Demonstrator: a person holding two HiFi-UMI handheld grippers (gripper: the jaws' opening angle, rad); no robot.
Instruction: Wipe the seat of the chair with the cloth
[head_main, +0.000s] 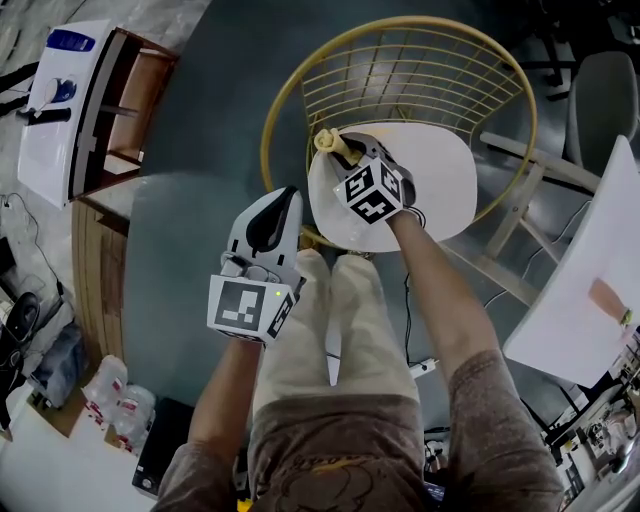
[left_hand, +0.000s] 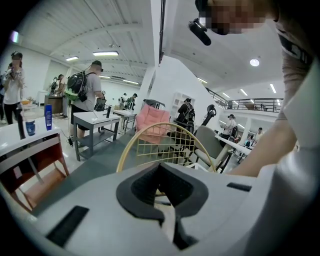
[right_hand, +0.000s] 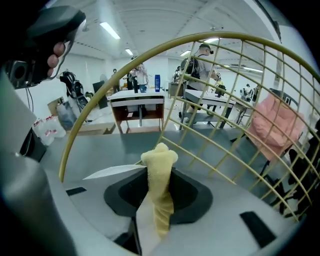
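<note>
**CURRENT CONDITION: BOTH TOOLS AND WORKPIECE**

1. Right gripper (head_main: 347, 150): the jaws are clenched on a pale yellow terry cloth (right_hand: 159, 186), which is twisted into a narrow roll. The roll runs along the seam between the jaws, and its rounded end stands out beyond the jaw tips.

2. Position of the cloth: in the head view the cloth end sits over the left rear part of the smooth white oval seat (head_main: 445, 185) of the gold-coloured wire-frame chair (head_main: 400, 70), and it points toward the curved wire backrest. The views do not show whether the cloth touches the seat surface.

3. Left gripper (head_main: 281, 203): the jaws are pressed together with nothing between them. The gripper is held off the seat, just beside its front left edge, above the grey floor (head_main: 190, 230) and the person's beige trouser leg (head_main: 300, 330).

4. Surroundings: a brown wooden shelf unit (head_main: 125, 110) stands well apart to the left of the chair. A white counter (head_main: 585, 290) lies to the right.
</note>
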